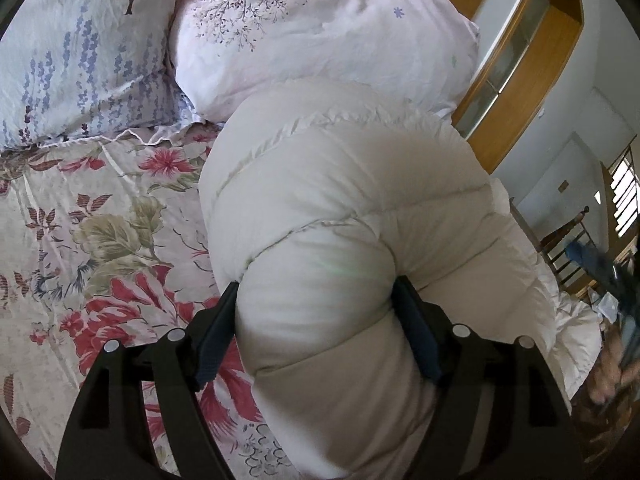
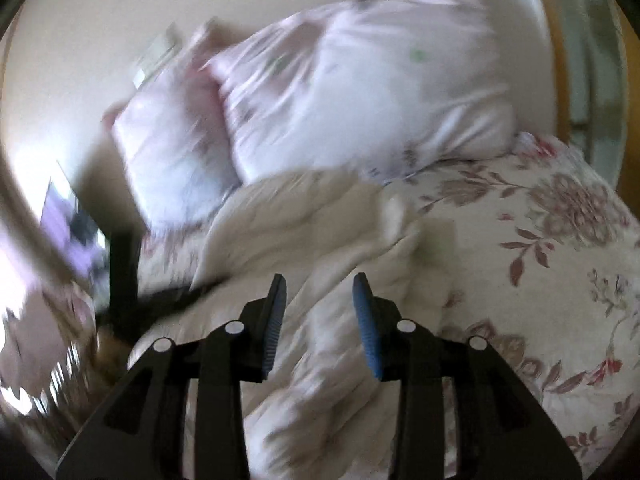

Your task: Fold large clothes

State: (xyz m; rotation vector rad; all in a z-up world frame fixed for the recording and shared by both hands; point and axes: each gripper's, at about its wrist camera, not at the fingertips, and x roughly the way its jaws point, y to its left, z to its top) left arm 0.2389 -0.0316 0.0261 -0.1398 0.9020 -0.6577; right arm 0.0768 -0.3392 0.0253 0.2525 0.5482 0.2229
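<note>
A: Cream-white quilted puffer jacket (image 1: 340,216) bunched into a thick padded roll, lying on the bed.
B: Underneath?
A: Flower-printed bedspread in red, pink and olive on pale ground (image 1: 100,240). Jacket on the right part of it in the left wrist view, far end touching the pale pink pillow with a dark tree-branch print (image 1: 320,28).
B: And beside that pillow?
A: Blue-and-lilac pillow with a lavender print (image 1: 76,52), to the left, pressed against the pink one.
B: Left gripper (image 1: 318,300)?
A: Jaws wide apart, straddling the near bulge of the jacket roll. Dark blue ribbed pads (image 1: 416,332) pressed into the padding on both sides, so gripping the roll.
B: Right gripper (image 2: 320,308)?
A: Jaws partly apart, clear gap between the blue ribbed pads (image 2: 368,332). Nothing between them; rumpled cream jacket (image 2: 320,220) only seen behind and below the gap. Much motion blur in that view.
B: Anything else there?
A: Same pink pillow (image 2: 360,96) above the jacket, floral bedspread (image 2: 540,248) to the right. Dark blurred shapes at the left edge, cannot tell what.
B: Surroundings in the left wrist view?
A: Wooden frame with glass panels (image 1: 520,64) at the upper right, white wall beyond. Blurred hand with a dark object (image 1: 616,364) at the right edge.
</note>
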